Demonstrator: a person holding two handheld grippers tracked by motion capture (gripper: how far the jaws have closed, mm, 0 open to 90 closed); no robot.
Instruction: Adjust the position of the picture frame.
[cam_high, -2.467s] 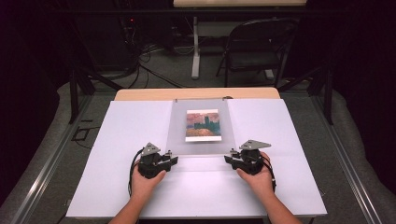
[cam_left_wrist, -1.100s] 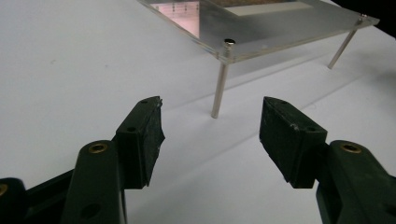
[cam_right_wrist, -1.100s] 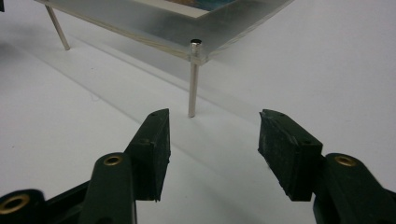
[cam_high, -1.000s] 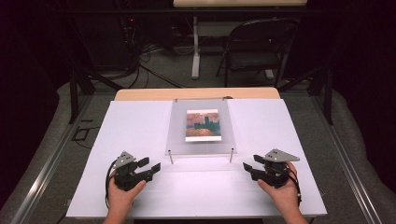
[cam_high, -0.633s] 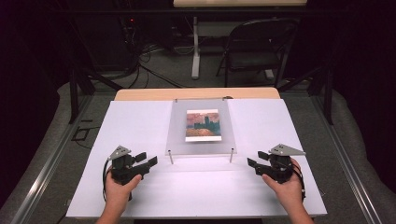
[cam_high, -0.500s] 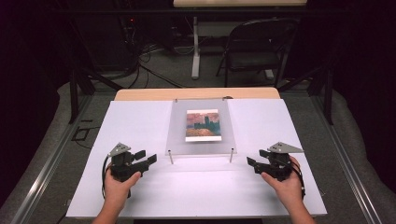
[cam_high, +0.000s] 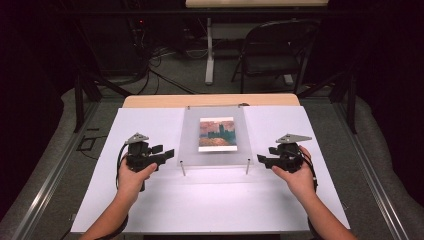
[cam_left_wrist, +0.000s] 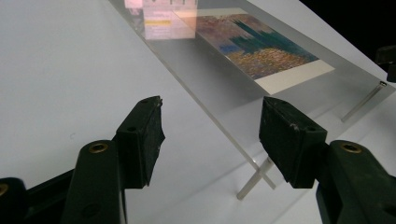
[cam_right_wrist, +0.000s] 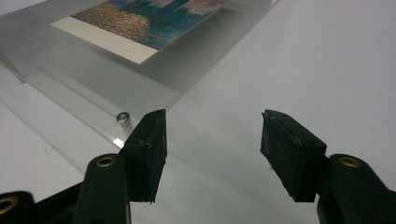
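Note:
A clear acrylic panel (cam_high: 215, 152) on short metal legs (cam_high: 183, 168) stands at the middle of the white table, with a colourful picture (cam_high: 216, 134) under it. My left gripper (cam_high: 164, 151) hovers just left of the panel's near left corner, open and empty. In the left gripper view the gripper (cam_left_wrist: 212, 140) points along the panel's edge (cam_left_wrist: 219, 98), with one leg (cam_left_wrist: 254, 179) between and beyond the jaws. My right gripper (cam_high: 261, 159) sits off the near right corner. Its jaws have just been closing a little, and it (cam_right_wrist: 212, 149) is open with nothing between them. A screw cap (cam_right_wrist: 123, 117) shows beside one jaw.
The white sheet (cam_high: 150, 200) covers most of the table, and a wooden strip (cam_high: 210, 100) shows at its far edge. A folding chair (cam_high: 275, 50) and cables stand on the floor beyond. Metal rails (cam_high: 45, 185) run along both sides.
Both hands have moved away from the person and up, coming level with the panel's near corners. The panel and picture have stayed put.

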